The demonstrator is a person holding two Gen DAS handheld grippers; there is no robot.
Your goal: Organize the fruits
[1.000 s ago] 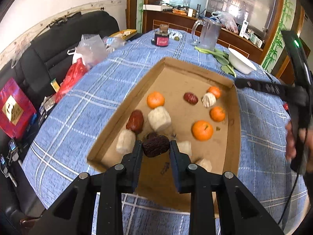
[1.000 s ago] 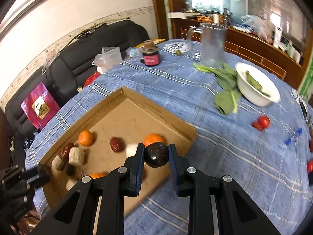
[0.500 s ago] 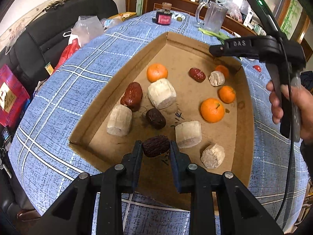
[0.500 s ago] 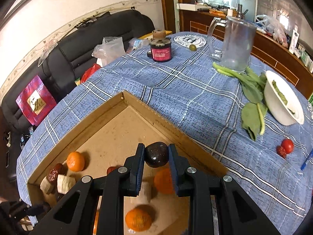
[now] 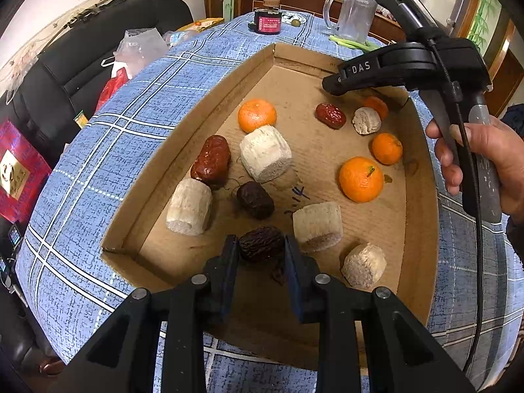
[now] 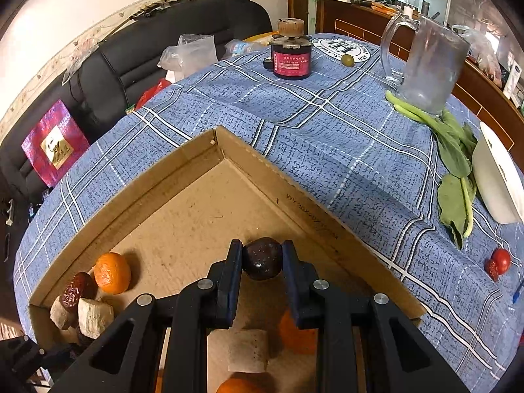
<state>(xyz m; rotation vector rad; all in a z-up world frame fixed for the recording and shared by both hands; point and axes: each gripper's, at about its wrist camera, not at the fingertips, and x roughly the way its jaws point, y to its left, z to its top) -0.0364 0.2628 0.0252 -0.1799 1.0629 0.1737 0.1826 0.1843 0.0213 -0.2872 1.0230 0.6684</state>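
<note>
A shallow cardboard tray [image 5: 421, 196] lies on the blue plaid table and holds oranges [image 5: 360, 179], red dates [image 5: 211, 161], a dark date [image 5: 255, 199] and pale cut chunks [image 5: 265, 153]. My left gripper [image 5: 261, 249] is shut on a wrinkled dark date [image 5: 261, 244], low over the tray's near end. My right gripper [image 6: 262, 258] is shut on a round dark fruit [image 6: 262, 258] over the tray's [image 6: 294, 196] far corner. The right gripper also shows in the left wrist view [image 5: 334, 82], above the tray's far right.
A dark jar [image 6: 291, 55], a glass mug [image 6: 425, 65], green leaves [image 6: 455, 157], a white bowl [image 6: 497, 177] and small red tomatoes [image 6: 499, 260] are on the table beyond the tray. A black sofa with bags [image 6: 193, 55] stands at the left.
My right gripper has carried the round dark fruit from beside the tray to over its far corner. My left gripper has drawn back toward the tray's near end with the date.
</note>
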